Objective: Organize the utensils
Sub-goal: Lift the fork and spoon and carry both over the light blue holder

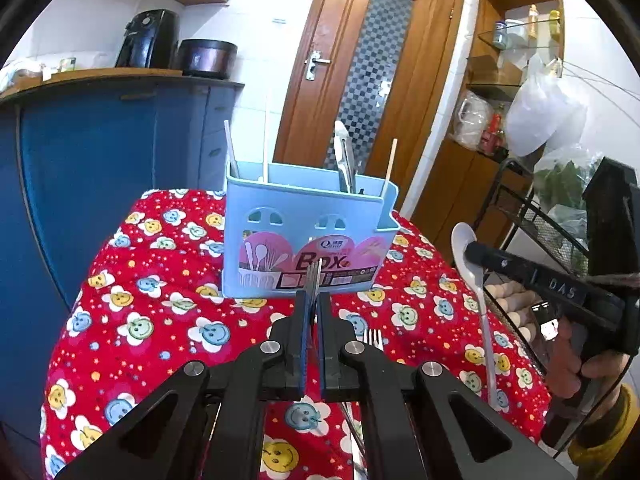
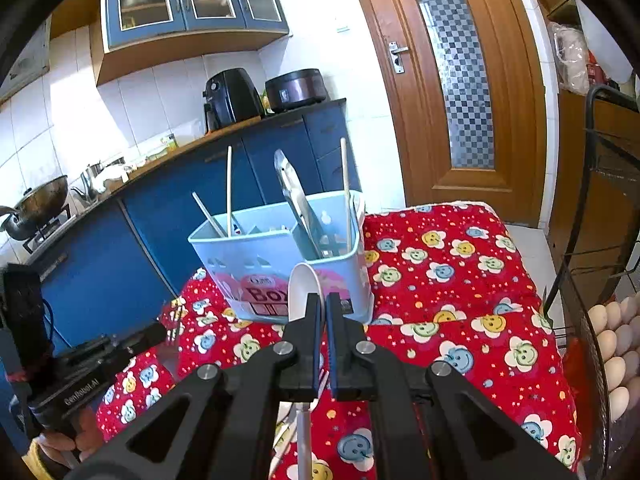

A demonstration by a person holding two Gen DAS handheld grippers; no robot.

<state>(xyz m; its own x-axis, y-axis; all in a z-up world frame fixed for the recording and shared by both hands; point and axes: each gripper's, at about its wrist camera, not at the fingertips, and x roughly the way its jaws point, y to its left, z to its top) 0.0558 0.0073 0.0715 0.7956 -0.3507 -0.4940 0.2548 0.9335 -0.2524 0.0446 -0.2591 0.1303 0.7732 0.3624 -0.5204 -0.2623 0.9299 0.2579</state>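
Note:
A light blue utensil box [image 1: 306, 236] stands on the red flowered tablecloth [image 1: 152, 308]; it also shows in the right wrist view [image 2: 280, 264]. It holds chopsticks [image 2: 229, 188] and metal tongs [image 2: 296, 200]. My left gripper [image 1: 313, 300] is shut on a metal fork [image 1: 313, 278], tines pointing up toward the box. My right gripper [image 2: 323, 312] is shut on a white spoon [image 2: 302, 292], bowl up, handle hanging below; it shows at the right of the left wrist view [image 1: 472, 276]. Another fork [image 1: 373, 338] lies on the cloth below.
A black wire rack [image 2: 592, 280] with eggs [image 2: 616, 360] stands right of the table. Blue cabinets [image 1: 100, 152] with an air fryer [image 1: 150, 40] and a cooker [image 1: 208, 58] are behind, left. A wooden door [image 1: 360, 64] is behind the box.

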